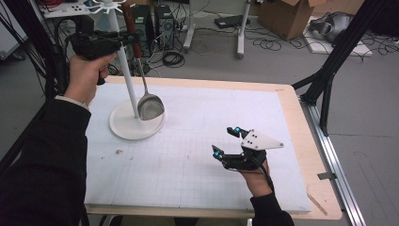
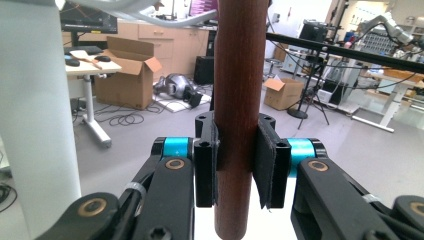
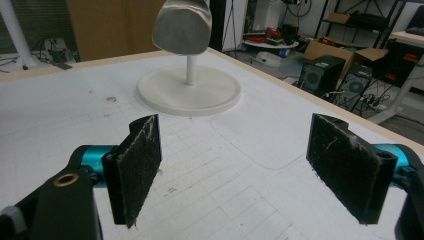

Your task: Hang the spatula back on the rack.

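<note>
Clamped between the pads of the left gripper (image 2: 239, 167), the ladle's brown wooden handle (image 2: 240, 100) hangs upright beside the white stand pole (image 1: 126, 70), its bowl (image 1: 150, 106) just above the base, so lift it straight and slowly toward a hook while the right gripper (image 1: 230, 141) rests wide open and empty.

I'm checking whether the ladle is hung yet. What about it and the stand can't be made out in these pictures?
- Top of the ladle handle and the stand hooks: high view, hidden behind the left gripper.
- Handle ends: left gripper view, cut off by the top and bottom edges.
- Ladle bowl top: right gripper view, cut off by the upper edge.
</note>
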A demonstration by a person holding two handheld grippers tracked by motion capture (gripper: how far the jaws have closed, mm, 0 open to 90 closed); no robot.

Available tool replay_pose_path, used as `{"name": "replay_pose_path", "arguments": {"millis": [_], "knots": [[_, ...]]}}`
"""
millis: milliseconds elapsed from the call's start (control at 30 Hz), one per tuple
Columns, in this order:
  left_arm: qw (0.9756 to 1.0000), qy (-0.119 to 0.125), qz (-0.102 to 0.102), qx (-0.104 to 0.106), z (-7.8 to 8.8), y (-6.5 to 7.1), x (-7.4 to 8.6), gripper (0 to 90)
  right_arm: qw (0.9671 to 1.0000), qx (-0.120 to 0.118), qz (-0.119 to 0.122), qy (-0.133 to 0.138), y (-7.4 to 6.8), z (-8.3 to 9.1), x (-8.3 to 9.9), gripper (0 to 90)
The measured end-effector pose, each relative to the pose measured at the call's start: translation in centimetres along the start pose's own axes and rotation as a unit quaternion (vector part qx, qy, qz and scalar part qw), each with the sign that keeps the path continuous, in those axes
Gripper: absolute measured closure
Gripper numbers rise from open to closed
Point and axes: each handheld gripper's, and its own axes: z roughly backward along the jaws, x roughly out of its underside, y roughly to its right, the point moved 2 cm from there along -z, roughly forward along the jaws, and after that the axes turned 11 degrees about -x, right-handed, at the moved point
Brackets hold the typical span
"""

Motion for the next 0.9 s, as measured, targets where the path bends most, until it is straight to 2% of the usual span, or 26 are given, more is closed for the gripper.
{"name": "replay_pose_path", "arguments": {"millis": [467,667,800,900], "knots": [[0.9998,-0.007,0.005,-0.018,-0.55,-0.6,-0.12,73.2,1.0,-0.005,-0.004,0.0,0.09,0.14,0.41,20.9],[0.9991,-0.002,0.01,-0.041,-0.48,-1.0,-0.16,73.2,1.0,-0.006,-0.003,0.0,0.05,0.16,0.4,21.0],[0.9988,0.0,0.003,-0.05,-0.5,-0.87,-0.19,73.1,1.0,-0.009,-0.003,-0.001,-0.03,0.24,0.33,21.0],[0.9984,0.002,0.011,-0.056,-0.61,-0.82,-0.19,73.1,1.0,-0.009,-0.001,-0.002,-0.05,0.13,0.36,21.0]]}}
